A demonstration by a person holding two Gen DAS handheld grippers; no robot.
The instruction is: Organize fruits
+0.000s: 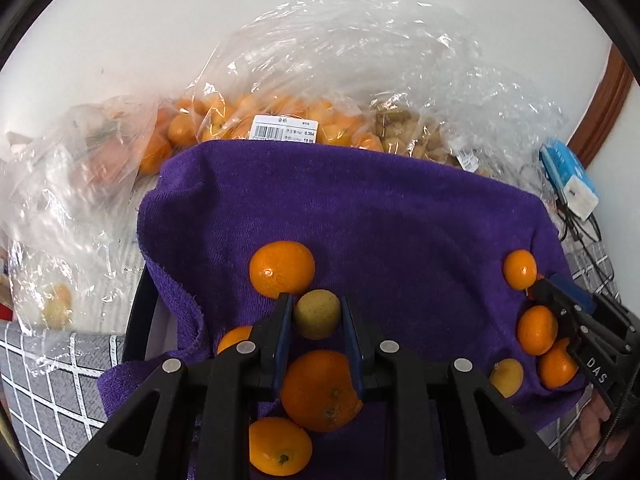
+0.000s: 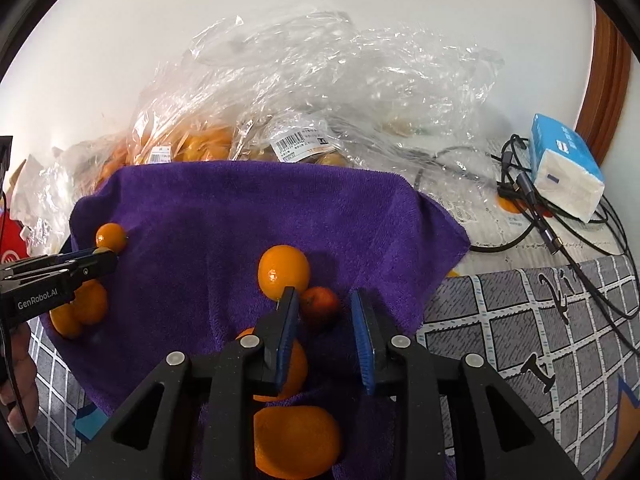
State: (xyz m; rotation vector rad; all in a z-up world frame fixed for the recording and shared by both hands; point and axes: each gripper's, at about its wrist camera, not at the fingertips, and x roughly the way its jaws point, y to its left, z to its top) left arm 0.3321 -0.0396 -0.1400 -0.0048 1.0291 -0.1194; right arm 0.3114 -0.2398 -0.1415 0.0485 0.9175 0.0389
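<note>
A grey checked tablecloth (image 2: 520, 340) is covering the surface. A purple towel (image 2: 240, 216) is lying spread on it, taken here as the landmark. Behind the towel, clear plastic bags (image 2: 320, 80) of oranges are sitting against the wall. To the towel's right, tangled black cables (image 2: 560, 224) and a blue-and-white tissue pack (image 2: 564, 168) are resting.

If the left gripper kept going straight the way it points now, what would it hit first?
The left gripper already has the yellow-green fruit between its jaws, so nothing lies ahead of that. Just beyond and to the left sits an orange, then the purple towel. Depth is hard to judge.
</note>
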